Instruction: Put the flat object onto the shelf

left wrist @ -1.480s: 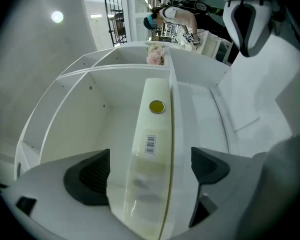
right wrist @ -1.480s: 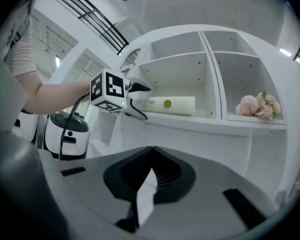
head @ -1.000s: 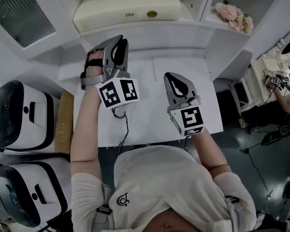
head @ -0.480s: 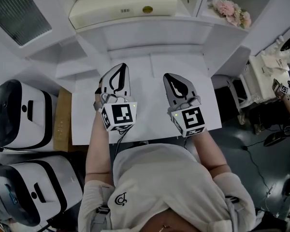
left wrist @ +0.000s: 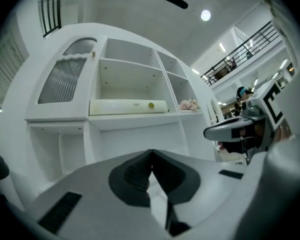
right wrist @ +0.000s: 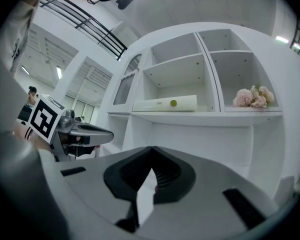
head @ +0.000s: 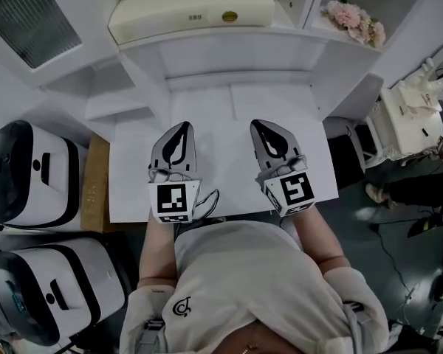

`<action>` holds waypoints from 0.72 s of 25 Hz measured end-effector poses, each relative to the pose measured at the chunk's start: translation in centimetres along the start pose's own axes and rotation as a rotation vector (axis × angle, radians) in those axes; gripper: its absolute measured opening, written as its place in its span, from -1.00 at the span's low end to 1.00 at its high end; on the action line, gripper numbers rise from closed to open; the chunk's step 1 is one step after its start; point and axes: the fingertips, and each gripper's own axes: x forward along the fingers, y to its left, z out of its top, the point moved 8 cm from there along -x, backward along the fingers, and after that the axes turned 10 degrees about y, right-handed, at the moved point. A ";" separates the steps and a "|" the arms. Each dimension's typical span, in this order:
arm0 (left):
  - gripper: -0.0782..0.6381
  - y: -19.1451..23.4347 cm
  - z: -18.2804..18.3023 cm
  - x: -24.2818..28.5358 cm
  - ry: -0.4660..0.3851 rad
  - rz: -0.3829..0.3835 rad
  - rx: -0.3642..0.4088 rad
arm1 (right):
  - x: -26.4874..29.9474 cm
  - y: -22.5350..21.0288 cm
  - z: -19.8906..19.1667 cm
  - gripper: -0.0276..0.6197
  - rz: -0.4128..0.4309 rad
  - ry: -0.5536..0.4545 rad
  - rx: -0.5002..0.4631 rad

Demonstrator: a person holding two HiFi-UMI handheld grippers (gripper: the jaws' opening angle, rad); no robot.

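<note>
The flat object [head: 192,12] is a long cream slab with a gold dot, lying on the white shelf [head: 229,46] above the desk; it also shows in the left gripper view [left wrist: 128,106] and the right gripper view [right wrist: 165,104]. My left gripper [head: 181,126] hovers over the white desk [head: 221,102], well short of the shelf, jaws shut with nothing between them [left wrist: 151,151]. My right gripper [head: 260,124] is level with it on the right, also shut and empty [right wrist: 151,149]. Both point at the shelf unit.
Pink flowers [head: 353,21] sit in the shelf compartment to the right. Two white-and-black machines [head: 26,175] stand left of the desk beside a brown box [head: 96,183]. A louvered cabinet door [head: 29,21] is at far left. Another white table [head: 417,116] stands at right.
My left gripper has come back from near the shelf toward my body, turned upright and shut its jaws. It now sits beside the right gripper, which has barely moved.
</note>
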 end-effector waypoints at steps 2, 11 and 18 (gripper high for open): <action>-0.75 0.3 0.2 -0.5 -0.019 -0.001 -0.016 | 0.0 0.1 0.2 -0.90 -0.001 -0.016 0.006; -0.75 0.5 0.3 -0.8 -0.025 -0.046 -0.029 | 0.3 0.5 1.0 -0.90 -0.028 -0.059 0.000; -0.75 0.5 -0.1 -0.1 -0.013 -0.187 -0.049 | 1.0 1.0 1.1 -0.90 -0.004 -0.042 -0.029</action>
